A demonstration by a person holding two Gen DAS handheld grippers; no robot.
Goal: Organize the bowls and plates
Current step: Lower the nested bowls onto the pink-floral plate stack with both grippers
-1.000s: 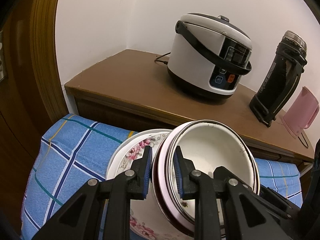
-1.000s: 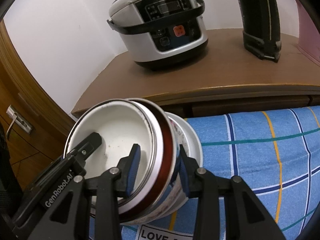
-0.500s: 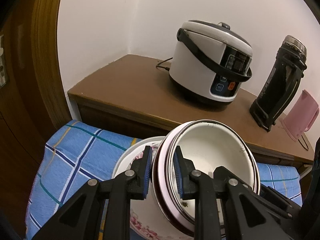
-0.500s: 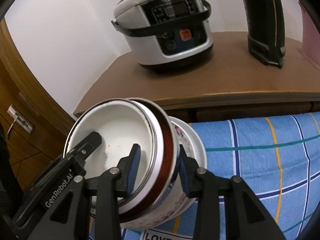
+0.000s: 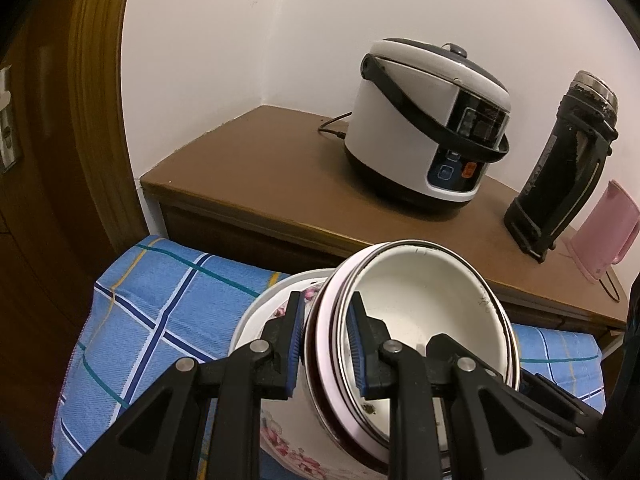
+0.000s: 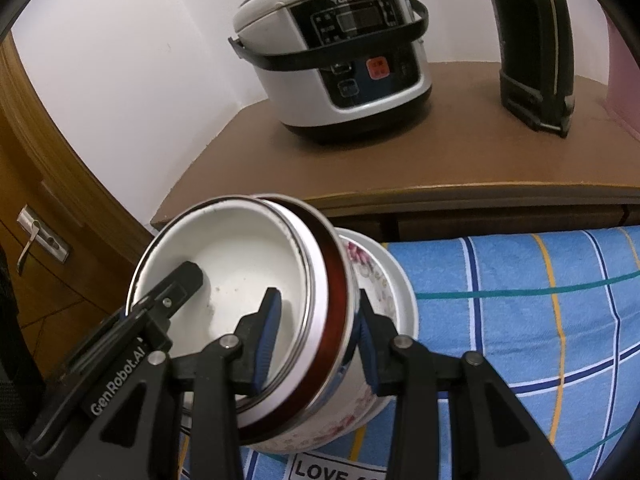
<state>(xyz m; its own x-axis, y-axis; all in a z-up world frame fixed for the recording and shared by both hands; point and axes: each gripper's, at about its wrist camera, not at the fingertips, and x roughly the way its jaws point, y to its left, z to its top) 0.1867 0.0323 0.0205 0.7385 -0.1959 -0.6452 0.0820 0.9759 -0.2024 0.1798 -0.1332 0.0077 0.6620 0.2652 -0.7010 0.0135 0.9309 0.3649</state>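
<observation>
A stack of nested bowls is held between both grippers, tilted, above a blue checked cloth. A white enamel bowl lies innermost, then a pink-rimmed and a dark red bowl, with a floral bowl outermost. My left gripper is shut on the stack's left rim, one finger inside the white bowl. On the opposite rim my right gripper is shut, one finger inside the white bowl and the other against the floral wall. The stack's underside is hidden.
A brown wooden cabinet stands just beyond the cloth. On it are a white rice cooker, a black thermos and a pink holder. A wooden door with a metal handle is at the left.
The stack and both grippers have drifted slightly toward the cabinet, and the rice cooker looks closer. Both grips are unchanged.
</observation>
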